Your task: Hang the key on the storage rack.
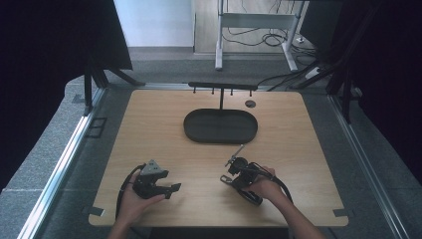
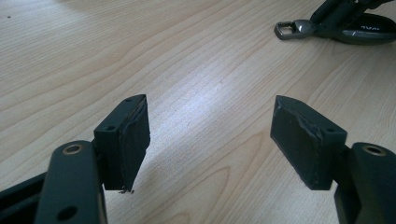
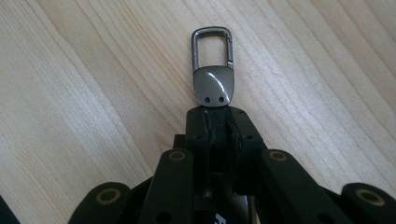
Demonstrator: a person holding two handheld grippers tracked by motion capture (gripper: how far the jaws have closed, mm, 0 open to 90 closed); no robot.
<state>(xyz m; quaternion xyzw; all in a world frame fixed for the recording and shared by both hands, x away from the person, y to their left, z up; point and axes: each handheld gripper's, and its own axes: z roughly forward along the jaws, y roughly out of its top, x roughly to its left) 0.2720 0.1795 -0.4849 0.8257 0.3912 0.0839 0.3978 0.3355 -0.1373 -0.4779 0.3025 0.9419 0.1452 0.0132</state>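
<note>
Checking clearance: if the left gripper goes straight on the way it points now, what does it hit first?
Probably bare table first: the open left gripper has only wood ahead. The key clip in the right gripper sits off to one side; depth is unclear.

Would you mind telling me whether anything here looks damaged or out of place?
The rubber pads of the left gripper look worn: the edges of its fingertips are frayed and peeling. The right gripper is shut on a keychain strap whose metal clip sticks out ahead. The dark tray and its hook rack stand straight.
</note>
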